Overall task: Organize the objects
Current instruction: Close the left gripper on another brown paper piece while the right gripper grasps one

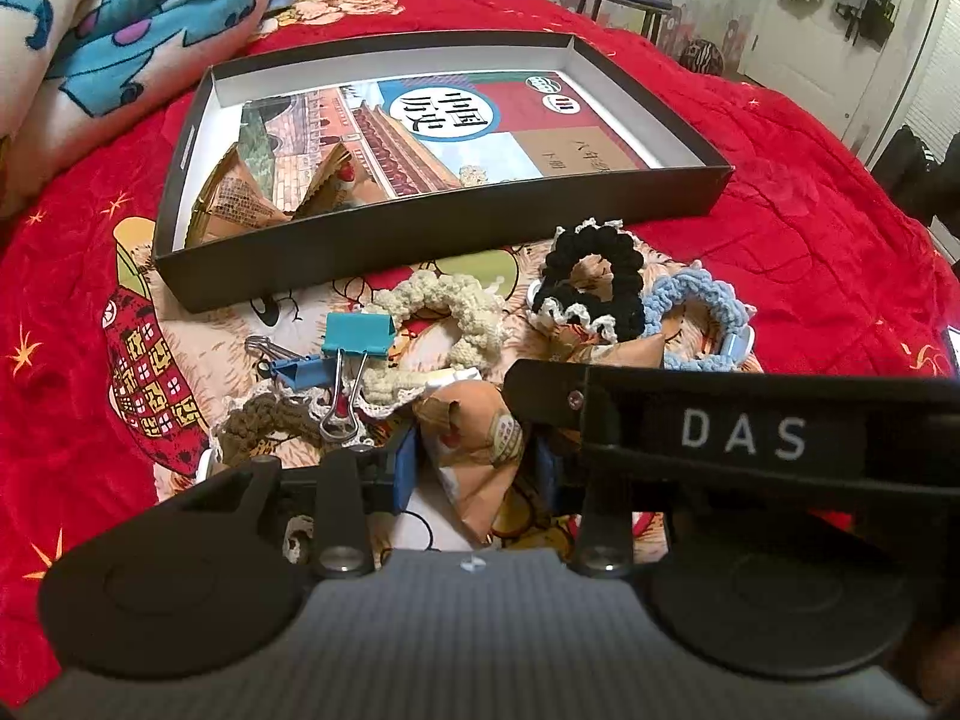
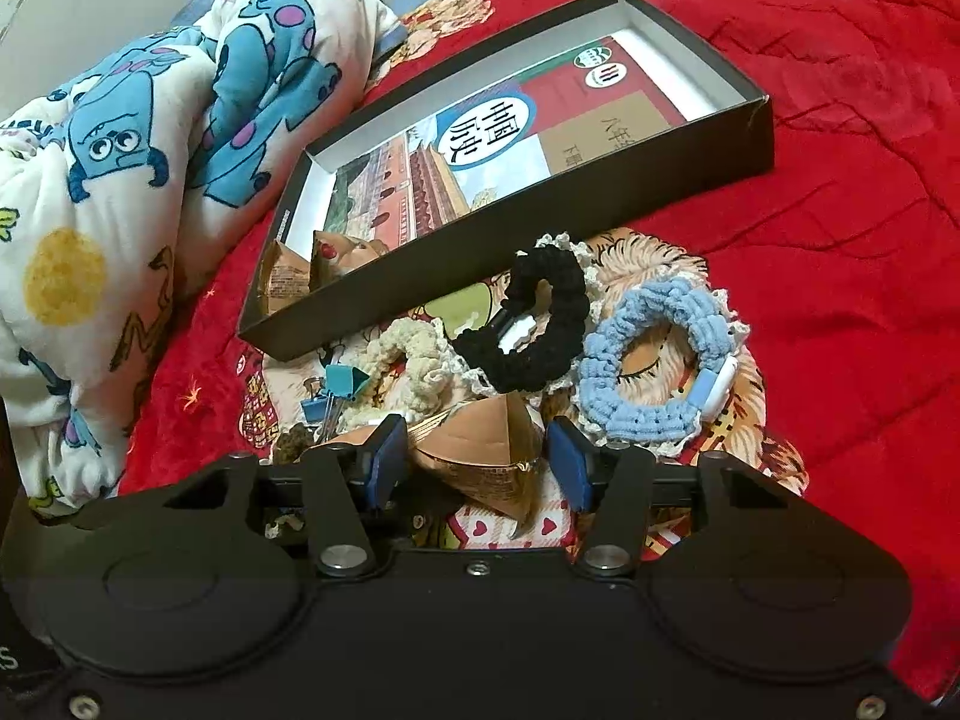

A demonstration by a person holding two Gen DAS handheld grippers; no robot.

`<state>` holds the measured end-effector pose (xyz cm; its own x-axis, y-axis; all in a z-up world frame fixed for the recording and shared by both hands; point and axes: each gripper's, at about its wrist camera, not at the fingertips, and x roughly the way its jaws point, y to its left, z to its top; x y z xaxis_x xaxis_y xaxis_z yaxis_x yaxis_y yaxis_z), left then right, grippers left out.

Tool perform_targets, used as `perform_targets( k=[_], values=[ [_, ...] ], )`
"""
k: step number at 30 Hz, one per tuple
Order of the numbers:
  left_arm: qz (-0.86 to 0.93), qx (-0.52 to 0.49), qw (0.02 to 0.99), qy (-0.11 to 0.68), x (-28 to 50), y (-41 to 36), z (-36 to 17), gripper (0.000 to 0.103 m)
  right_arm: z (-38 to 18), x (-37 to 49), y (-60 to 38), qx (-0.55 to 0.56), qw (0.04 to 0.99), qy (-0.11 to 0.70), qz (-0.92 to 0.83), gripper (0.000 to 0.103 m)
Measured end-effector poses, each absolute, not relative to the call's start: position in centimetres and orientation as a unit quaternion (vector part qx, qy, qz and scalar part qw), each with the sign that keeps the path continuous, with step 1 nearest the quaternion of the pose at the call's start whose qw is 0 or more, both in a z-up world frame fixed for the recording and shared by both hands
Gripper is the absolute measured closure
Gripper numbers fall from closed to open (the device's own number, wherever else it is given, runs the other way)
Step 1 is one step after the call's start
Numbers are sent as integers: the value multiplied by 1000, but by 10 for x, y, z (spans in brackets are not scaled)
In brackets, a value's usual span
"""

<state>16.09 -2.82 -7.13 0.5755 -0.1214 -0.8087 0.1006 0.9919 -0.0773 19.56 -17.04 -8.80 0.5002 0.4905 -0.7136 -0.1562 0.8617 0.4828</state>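
Observation:
A black box (image 1: 420, 240) (image 2: 456, 276) lies on the red bedspread with a book (image 1: 480, 126) and two brown snack packets (image 1: 240, 198) inside. In front of it lie a black scrunchie (image 1: 600, 288) (image 2: 540, 324), a blue one (image 1: 702, 312) (image 2: 654, 372), a cream one (image 1: 444, 306) (image 2: 414, 360), a brown one (image 1: 264, 420) and teal and blue binder clips (image 1: 354, 342) (image 2: 336, 390). My left gripper (image 1: 474, 462) is open around a brown packet (image 1: 474, 450). My right gripper (image 2: 474, 456) is open around another brown packet (image 2: 480, 456).
A folded cartoon-print quilt (image 1: 120, 30) (image 2: 120, 180) lies left of the box. A round stool (image 1: 624, 0) and a door stand beyond the bed. The right gripper's body (image 1: 744, 420) crosses the left wrist view at right.

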Motion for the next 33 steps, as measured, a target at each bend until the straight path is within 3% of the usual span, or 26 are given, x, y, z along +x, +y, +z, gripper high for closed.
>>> perform_targets(
  k=[13,33],
  values=[
    [-62,-4,889,455,160,-30,-70,60,-88,197,-171,188,848,459,184,63],
    [-64,5,890,450,152,-31,-63,63,-78,188,-170,198,847,453,196,66]
  ],
)
